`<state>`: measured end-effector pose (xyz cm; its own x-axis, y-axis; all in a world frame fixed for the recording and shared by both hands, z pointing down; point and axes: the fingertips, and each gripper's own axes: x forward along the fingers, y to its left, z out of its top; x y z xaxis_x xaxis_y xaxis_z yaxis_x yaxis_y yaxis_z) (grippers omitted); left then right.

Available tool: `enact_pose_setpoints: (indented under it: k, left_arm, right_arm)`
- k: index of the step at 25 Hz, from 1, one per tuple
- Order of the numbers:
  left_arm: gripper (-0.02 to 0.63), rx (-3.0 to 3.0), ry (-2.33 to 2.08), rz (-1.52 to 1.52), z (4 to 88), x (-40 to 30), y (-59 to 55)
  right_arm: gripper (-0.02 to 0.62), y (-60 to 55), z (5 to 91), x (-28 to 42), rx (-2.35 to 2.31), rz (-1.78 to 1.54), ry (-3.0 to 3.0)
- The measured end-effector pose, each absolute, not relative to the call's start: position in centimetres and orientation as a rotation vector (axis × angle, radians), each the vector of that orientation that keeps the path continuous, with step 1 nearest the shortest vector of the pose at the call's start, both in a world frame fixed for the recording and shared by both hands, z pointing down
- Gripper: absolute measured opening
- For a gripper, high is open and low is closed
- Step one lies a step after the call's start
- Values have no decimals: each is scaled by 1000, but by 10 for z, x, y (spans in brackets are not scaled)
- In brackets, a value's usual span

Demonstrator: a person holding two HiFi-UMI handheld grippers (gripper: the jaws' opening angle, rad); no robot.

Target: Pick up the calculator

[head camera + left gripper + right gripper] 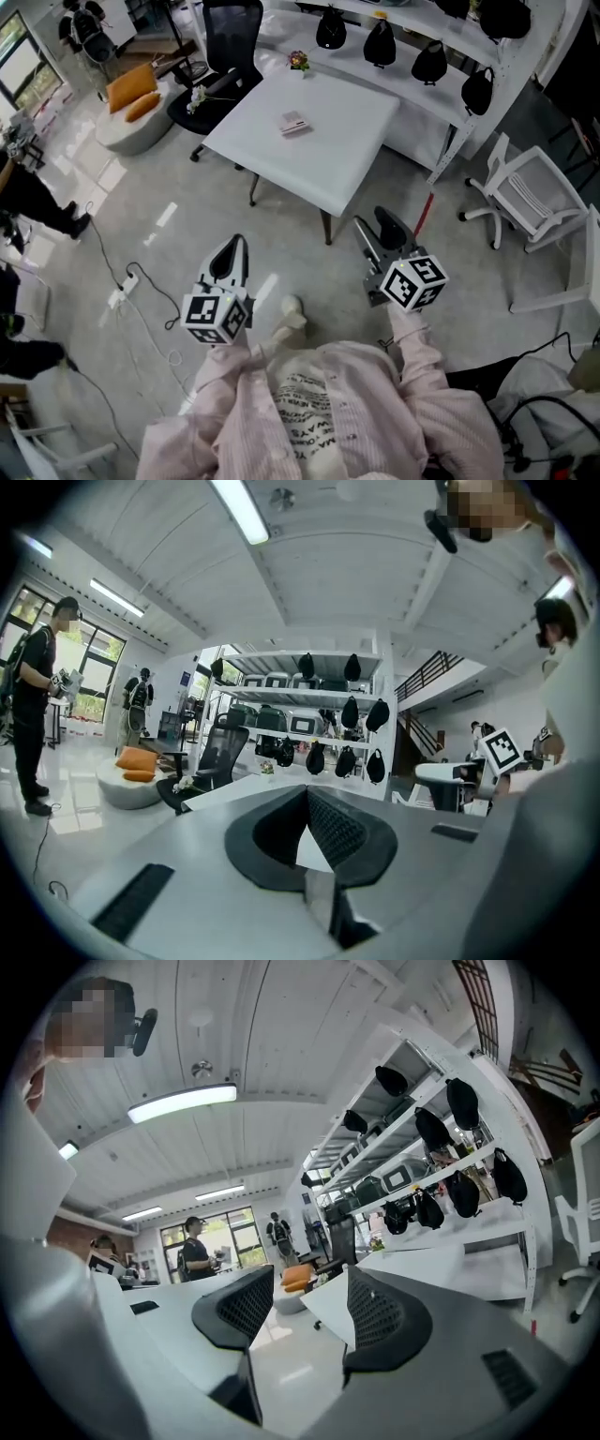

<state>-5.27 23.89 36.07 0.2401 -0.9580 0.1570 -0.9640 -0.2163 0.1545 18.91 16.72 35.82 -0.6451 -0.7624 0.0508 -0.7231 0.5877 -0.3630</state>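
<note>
Head view: the calculator [294, 123] lies flat near the middle of the white table [347, 173], well apart from both claws. It sits at about 11 o'clock from the right gripper [377, 225] and at 1 o'clock from the left gripper [232, 251].

Left gripper view: the left gripper's [307, 794] jaw tips meet with nothing between them. If it arrives like this it can probably only nudge the calculator.

Right gripper view: the right gripper [309, 1302] stands wide open and empty, and I cannot make out the calculator. A level approach risks clipping the table's edge, or shoving so thin a thing across the smooth top.
</note>
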Motion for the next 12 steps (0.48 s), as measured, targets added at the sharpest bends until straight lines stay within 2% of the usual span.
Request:
enact_pose_setpoints:
  k: [12]
  left_arm:
    - [2,2259,-1741,15,379,-133,107]
  right_arm:
    - [213,47,377,112,-1308,-651,2679]
